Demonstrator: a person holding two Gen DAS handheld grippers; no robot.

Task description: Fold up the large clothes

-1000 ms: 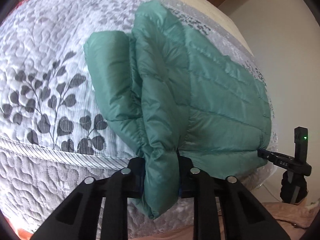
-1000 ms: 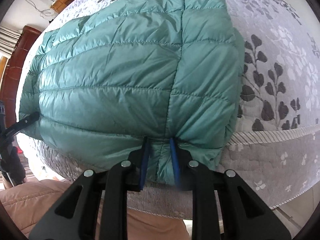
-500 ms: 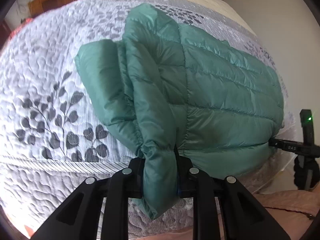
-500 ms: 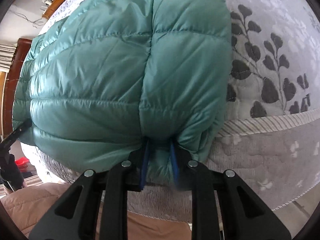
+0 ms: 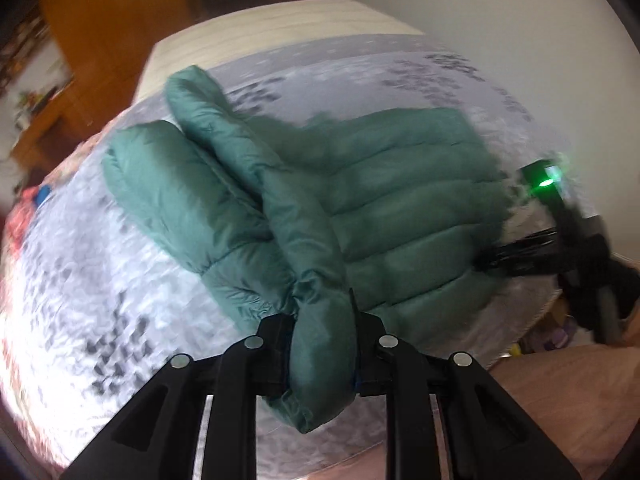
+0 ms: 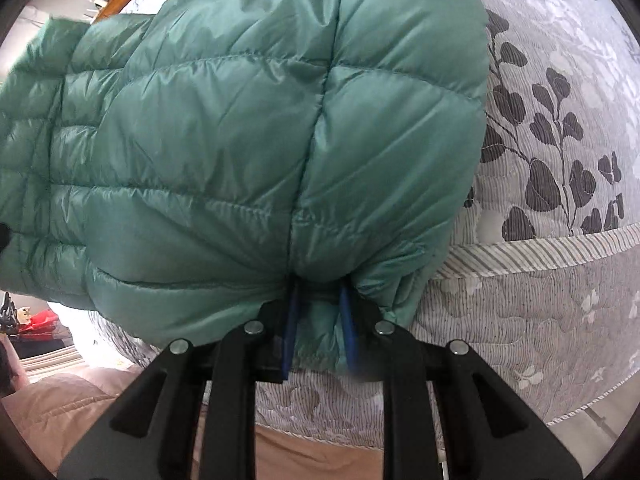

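A green quilted puffer jacket (image 5: pixel 392 208) lies on a bed with a grey leaf-patterned quilt (image 5: pixel 120 288). My left gripper (image 5: pixel 324 344) is shut on a bunched edge of the jacket, which hangs down between its fingers; the view is blurred. In the right wrist view the jacket (image 6: pixel 240 140) fills most of the frame, and my right gripper (image 6: pixel 318 316) is shut on its hem near the bed's front edge. The right gripper (image 5: pixel 516 256), with a green light, also shows at the jacket's far right end in the left wrist view.
The quilt (image 6: pixel 560 120) drops over the mattress side (image 6: pixel 520 320) in front of me. Wooden furniture (image 5: pixel 100 40) stands behind the bed, a pale wall (image 5: pixel 500 12) at the right. A person's pink-clad legs (image 6: pixel 60 404) are close to the bed edge.
My left gripper has lifted and rolled with the jacket edge in it, swinging the view toward the wooden furniture. The right gripper stayed at the hem, barely lower.
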